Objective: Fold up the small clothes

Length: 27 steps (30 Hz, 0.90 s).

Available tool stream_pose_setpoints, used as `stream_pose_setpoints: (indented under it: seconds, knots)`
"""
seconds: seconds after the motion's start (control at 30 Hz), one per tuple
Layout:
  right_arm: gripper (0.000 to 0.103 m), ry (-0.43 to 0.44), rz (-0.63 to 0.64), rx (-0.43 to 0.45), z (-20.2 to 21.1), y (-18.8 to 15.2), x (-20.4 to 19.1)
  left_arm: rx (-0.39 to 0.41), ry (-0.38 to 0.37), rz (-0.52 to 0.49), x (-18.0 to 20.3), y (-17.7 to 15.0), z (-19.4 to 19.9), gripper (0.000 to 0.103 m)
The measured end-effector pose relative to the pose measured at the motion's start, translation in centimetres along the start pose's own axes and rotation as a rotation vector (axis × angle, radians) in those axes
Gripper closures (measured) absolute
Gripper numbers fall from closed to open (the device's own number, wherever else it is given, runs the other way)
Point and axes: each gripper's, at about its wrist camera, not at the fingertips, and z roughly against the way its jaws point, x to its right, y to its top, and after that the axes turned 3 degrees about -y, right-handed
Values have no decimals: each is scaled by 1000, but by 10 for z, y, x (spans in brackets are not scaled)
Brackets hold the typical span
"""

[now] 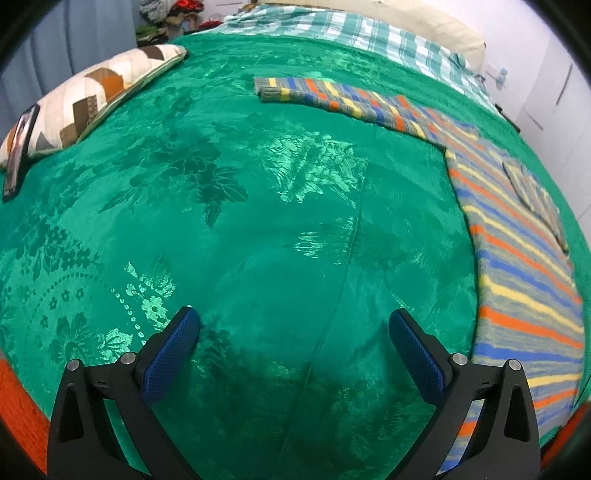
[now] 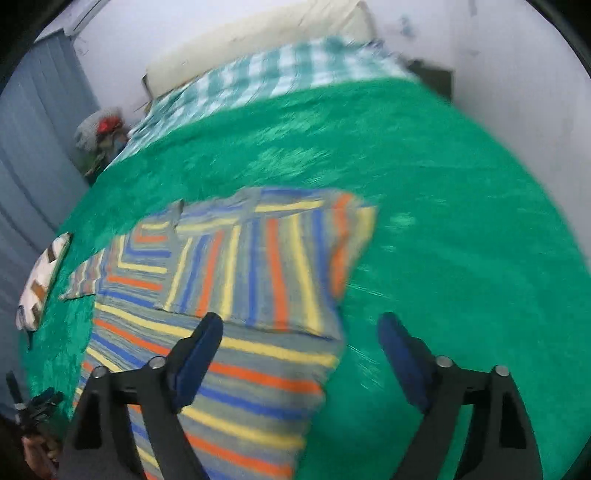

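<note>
A striped knit sweater [image 2: 236, 295] in grey, orange, yellow and blue lies flat on the green bedspread [image 2: 424, 192]. Its right sleeve is folded across the chest. In the left wrist view the sweater [image 1: 517, 266] lies at the right, with its left sleeve [image 1: 332, 94] stretched out to the left. My left gripper [image 1: 293, 325] is open and empty over bare bedspread [image 1: 240, 221], left of the sweater. My right gripper [image 2: 299, 332] is open and empty, above the sweater's right edge. The right wrist view is blurred.
A patterned pillow [image 1: 96, 96] with a phone [image 1: 18, 147] leaning on it lies at the bed's left. A teal checked sheet [image 1: 351, 33] and cream headboard [image 1: 424, 18] are at the far end. A clothes pile [image 2: 99, 133] sits by the curtain.
</note>
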Motion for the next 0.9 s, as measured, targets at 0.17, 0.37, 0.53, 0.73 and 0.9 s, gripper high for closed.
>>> stream_pose_setpoints:
  seconds: [0.17, 0.37, 0.53, 0.73, 0.9]
  knots:
    - [16, -123, -75, 47, 45, -58, 41, 0, -13, 18, -4, -2, 2, 1]
    - [10, -259, -103, 114, 98, -134, 70, -14, 43, -28, 5, -6, -10, 0]
    - [4, -344, -187, 238, 129, -153, 75, 5, 69, -48, 8, -10, -12, 0]
    - [4, -353, -110, 203, 118, -148, 64, 7, 68, -60, 7, -11, -12, 0]
    - [4, -361, -49, 201, 115, -150, 51, 7, 72, -69, 8, -13, -11, 0]
